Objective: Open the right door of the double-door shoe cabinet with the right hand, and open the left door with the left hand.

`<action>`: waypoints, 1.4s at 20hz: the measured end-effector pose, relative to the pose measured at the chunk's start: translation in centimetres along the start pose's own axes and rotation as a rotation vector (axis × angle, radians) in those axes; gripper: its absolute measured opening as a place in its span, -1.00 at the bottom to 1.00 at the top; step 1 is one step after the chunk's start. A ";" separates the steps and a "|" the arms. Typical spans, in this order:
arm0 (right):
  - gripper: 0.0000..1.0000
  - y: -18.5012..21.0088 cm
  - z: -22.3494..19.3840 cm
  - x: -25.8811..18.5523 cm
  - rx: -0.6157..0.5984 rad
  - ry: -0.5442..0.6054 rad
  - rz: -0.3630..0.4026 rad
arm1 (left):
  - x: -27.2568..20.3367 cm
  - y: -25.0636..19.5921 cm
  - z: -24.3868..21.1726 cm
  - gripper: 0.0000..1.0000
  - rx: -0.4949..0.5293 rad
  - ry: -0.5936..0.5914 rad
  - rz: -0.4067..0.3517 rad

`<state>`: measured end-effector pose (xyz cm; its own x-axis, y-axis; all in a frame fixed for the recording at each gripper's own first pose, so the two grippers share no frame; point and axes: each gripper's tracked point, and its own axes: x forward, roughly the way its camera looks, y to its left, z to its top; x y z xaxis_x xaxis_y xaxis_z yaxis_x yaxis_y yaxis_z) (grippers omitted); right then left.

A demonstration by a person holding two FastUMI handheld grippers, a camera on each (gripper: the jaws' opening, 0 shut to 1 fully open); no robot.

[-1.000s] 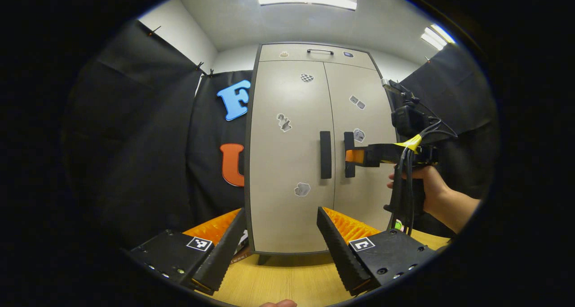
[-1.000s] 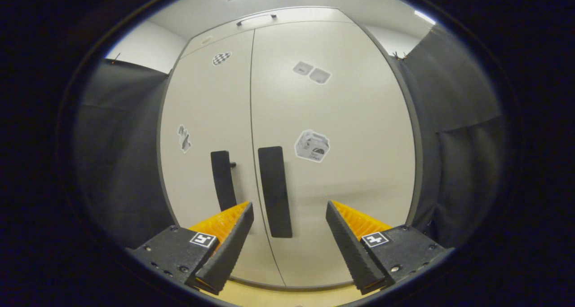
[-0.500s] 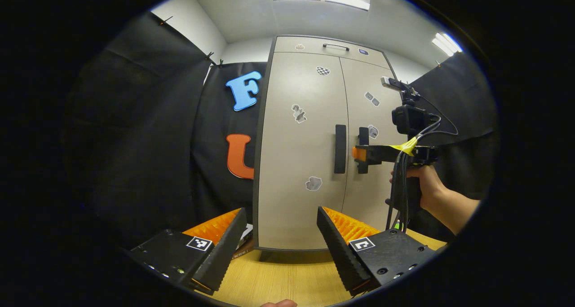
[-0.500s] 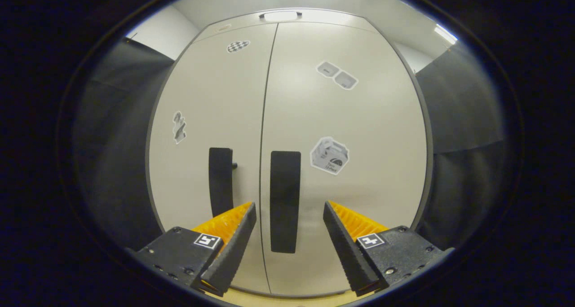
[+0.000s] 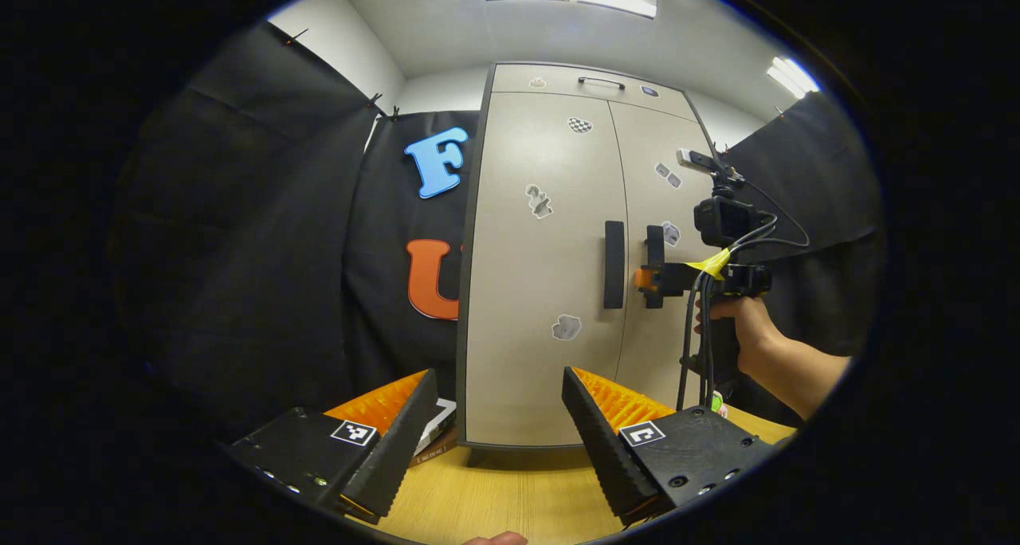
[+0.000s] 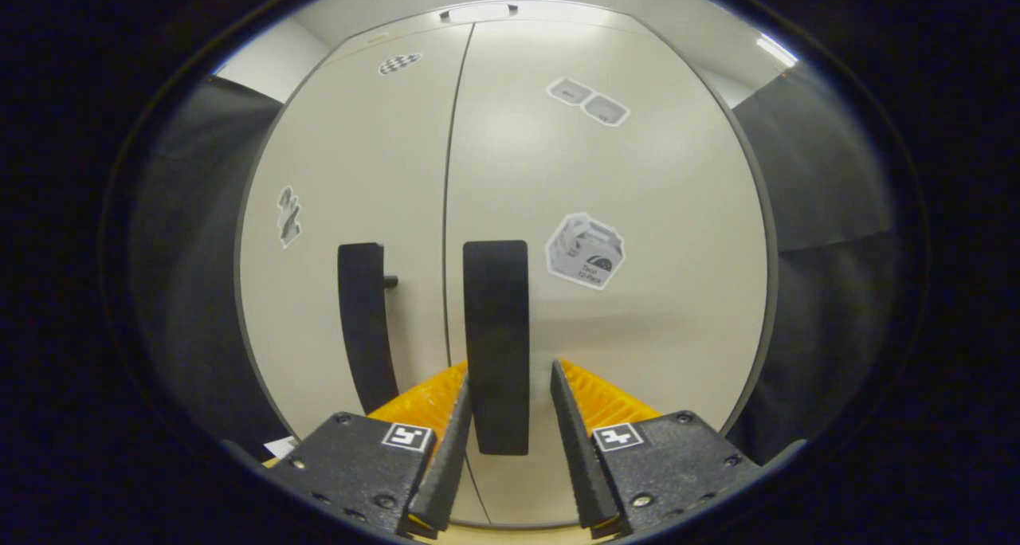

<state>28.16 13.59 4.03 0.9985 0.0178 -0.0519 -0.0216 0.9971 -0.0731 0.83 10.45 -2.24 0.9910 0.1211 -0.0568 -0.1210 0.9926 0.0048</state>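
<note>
Smooth beige cabinet [image 5: 542, 290] stands on our wood-grain table [image 5: 494, 501]; our right gripper [image 6: 502, 425] brackets the flat black handle [image 6: 496, 346] without closing, left gripper [image 5: 498, 425] spread wide

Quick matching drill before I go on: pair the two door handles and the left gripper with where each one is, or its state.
Things:
1. right door handle
2. left door handle
3. left gripper

States:
A. open, back from the cabinet, above the wooden table
B. between the fingers of the right gripper
C. bare, no gripper at it

Pairs: 1-B, 2-C, 3-A
</note>
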 end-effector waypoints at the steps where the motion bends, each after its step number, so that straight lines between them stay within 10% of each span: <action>1: 0.07 0.6 -0.1 -0.1 -0.011 0.017 0.028 | 0.1 0.0 -0.1 0.89 -0.003 -0.001 -0.002; 7: -0.70 0.5 0.0 0.0 -0.038 -0.002 0.007 | 0.2 -0.4 -0.3 0.89 0.013 -0.004 -0.011; 28: -0.75 -2.4 0.0 -7.5 -0.025 0.022 0.260 | -1.5 -8.7 0.9 0.89 0.049 -0.034 -0.090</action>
<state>20.70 11.04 4.59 0.9579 0.2715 -0.0937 -0.2790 0.9571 -0.0788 0.45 1.60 -1.30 0.9992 0.0310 -0.0257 -0.0297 0.9983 0.0498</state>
